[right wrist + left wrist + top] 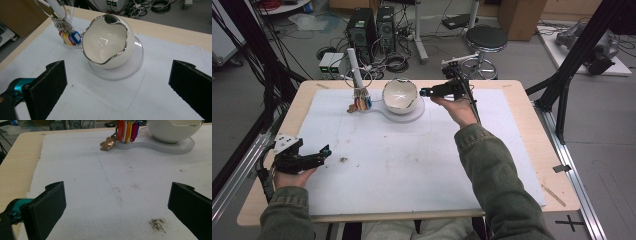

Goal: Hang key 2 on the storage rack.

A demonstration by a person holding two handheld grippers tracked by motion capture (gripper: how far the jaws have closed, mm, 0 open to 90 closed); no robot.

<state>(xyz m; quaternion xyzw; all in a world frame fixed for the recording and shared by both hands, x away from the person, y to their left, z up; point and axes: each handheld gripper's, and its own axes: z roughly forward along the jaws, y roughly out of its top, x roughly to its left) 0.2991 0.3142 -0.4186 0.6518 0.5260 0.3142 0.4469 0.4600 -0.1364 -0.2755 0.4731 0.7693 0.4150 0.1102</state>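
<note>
Right tongs (424, 92) were spread wide with nothing between them, hanging just beside the white bowl (400, 94) on its right side. In the right gripper view the bowl (106, 45) sat dead ahead between the jaws, tipped on its round clear stand (136, 65), wavy silver rim facing me. Left tongs (326, 150) were also wide open and empty, parked low near the left edge of the white mat (412, 165), well apart from everything.

My read: this was the reach-in step, lining up on the bowl before any grab. The next move looked like easing the right jaws onto the rim or around the body, and that glossy round shell struck me as slippery, so a square, slow close seemed wise.

Room-wise, the bunch of keys with coloured tags (360, 102) hung on a white post (354, 65) just left of the bowl, so I figured any push leftward could knock it. The far table edge (492, 82) sat close behind. Plenty of open mat toward me, though.
</note>
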